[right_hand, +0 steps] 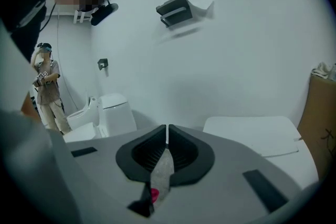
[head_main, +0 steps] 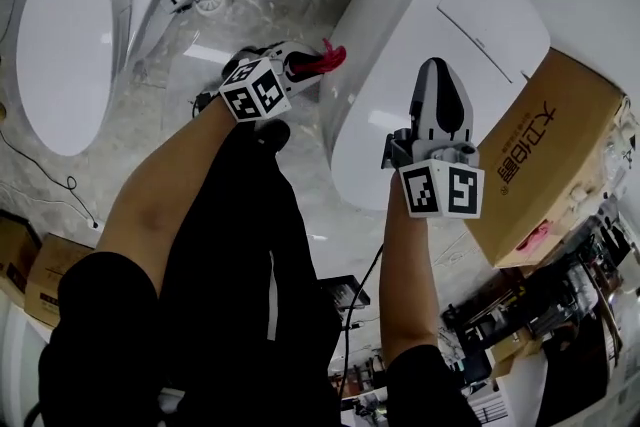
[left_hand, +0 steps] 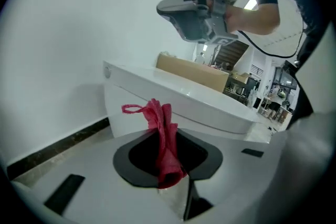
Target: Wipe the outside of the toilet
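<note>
**Red cloth held at the toilet's left side**

The left gripper (head_main: 306, 65) has its jaws clamped on a red cloth (head_main: 331, 57), just beside the left flank of the white toilet (head_main: 400, 25). The right gripper (head_main: 438, 67) hovers over the closed lid, jaws pressed together with nothing between them. A cardboard box (head_main: 545, 155) stands right of the toilet.

The toilet (head_main: 400, 45) is white and glossy with its lid shut. In the head view it fills the 1 o'clock part, its tank end toward 1 o'clock and its rounded front toward 6. A crumpled red cloth (head_main: 325, 60) is pinched in the left hand-held gripper (head_main: 308, 65), just beside the toilet's flank at its 9 o'clock. Contact cannot be told.
</note>
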The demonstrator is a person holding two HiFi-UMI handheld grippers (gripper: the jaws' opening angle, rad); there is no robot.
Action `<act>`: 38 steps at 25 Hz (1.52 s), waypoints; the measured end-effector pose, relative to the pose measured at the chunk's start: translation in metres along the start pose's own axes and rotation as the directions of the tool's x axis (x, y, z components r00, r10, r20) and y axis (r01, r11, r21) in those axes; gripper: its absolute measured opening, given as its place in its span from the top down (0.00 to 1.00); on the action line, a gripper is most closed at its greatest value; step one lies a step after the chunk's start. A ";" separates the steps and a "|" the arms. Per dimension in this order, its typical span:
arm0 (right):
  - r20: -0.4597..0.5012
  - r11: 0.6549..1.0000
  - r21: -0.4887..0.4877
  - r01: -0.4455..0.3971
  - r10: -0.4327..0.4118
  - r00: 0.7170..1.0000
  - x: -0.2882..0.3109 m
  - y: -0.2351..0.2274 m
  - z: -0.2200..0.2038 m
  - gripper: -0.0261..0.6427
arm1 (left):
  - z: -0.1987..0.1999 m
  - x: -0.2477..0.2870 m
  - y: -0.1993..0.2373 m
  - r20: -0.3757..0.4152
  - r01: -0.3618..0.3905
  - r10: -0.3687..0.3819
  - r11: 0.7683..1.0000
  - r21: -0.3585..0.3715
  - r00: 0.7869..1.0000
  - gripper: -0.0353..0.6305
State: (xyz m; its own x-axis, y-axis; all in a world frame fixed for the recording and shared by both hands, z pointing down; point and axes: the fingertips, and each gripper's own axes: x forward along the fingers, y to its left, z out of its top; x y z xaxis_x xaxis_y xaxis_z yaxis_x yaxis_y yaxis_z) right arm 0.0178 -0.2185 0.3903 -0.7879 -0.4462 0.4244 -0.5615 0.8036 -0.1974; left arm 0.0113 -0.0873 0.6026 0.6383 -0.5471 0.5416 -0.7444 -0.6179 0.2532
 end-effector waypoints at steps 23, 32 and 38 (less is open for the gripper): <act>-0.204 0.934 -0.338 0.115 -0.192 0.960 0.185 -0.101 -0.005 0.90 | 0.090 0.155 0.278 0.036 -0.192 0.191 0.981 0.007 0.981 0.80; -0.259 0.935 -0.311 0.168 -0.254 0.932 0.200 -0.104 -0.014 0.90 | 0.079 0.172 0.257 0.047 -0.132 0.133 0.991 -0.015 0.990 0.80; -0.259 0.952 -0.152 0.265 -0.298 0.919 0.164 -0.087 -0.041 0.90 | 0.057 0.162 0.218 0.018 -0.081 0.081 0.997 -0.008 0.997 0.80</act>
State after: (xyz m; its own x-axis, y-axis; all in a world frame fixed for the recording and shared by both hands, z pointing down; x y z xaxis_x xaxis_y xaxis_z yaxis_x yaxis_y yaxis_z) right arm -0.0522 -0.3451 0.5127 -0.4912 -0.5471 0.6778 -0.7051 0.7066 0.0593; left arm -0.0362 -0.3424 0.6999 0.5794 -0.6056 0.5455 -0.7951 -0.5670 0.2151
